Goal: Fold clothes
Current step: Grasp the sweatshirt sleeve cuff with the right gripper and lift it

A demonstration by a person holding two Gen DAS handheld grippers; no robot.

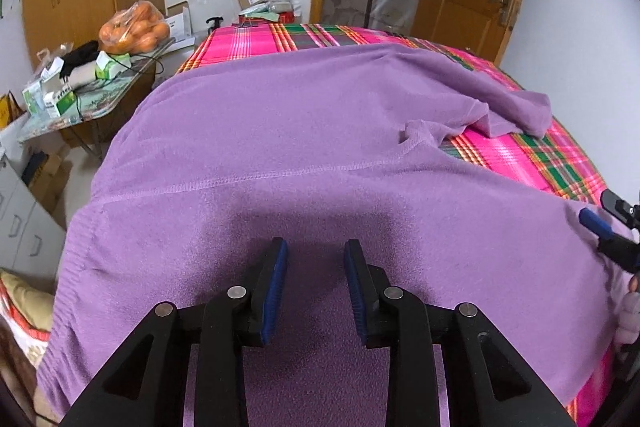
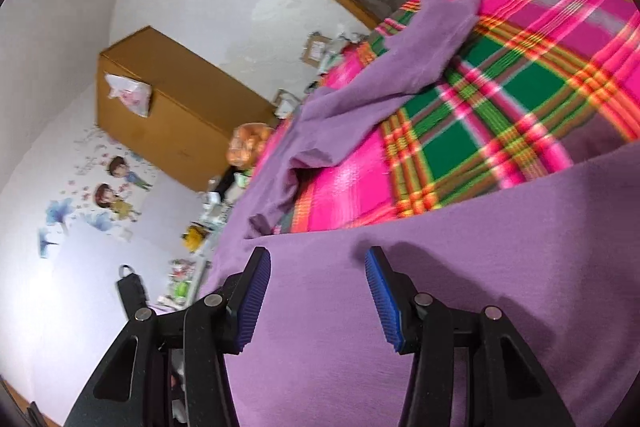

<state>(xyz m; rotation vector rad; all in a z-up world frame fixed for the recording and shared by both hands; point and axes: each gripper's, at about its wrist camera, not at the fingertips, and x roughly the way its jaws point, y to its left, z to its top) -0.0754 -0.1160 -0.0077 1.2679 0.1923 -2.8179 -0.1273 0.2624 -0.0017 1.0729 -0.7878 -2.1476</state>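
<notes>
Purple sweater is spread across the bed; left tongs and right tongs are held apart above it. Its near-edge hem should be gripped next, before folding.

A purple sweater lies spread across the pink-and-green plaid bed.

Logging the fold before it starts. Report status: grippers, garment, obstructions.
Left gripper open, over purple sweater. Right gripper open, at its edge. Sweater spread on plaid bedspread, one sleeve rumpled. Nothing lying on it.
</notes>
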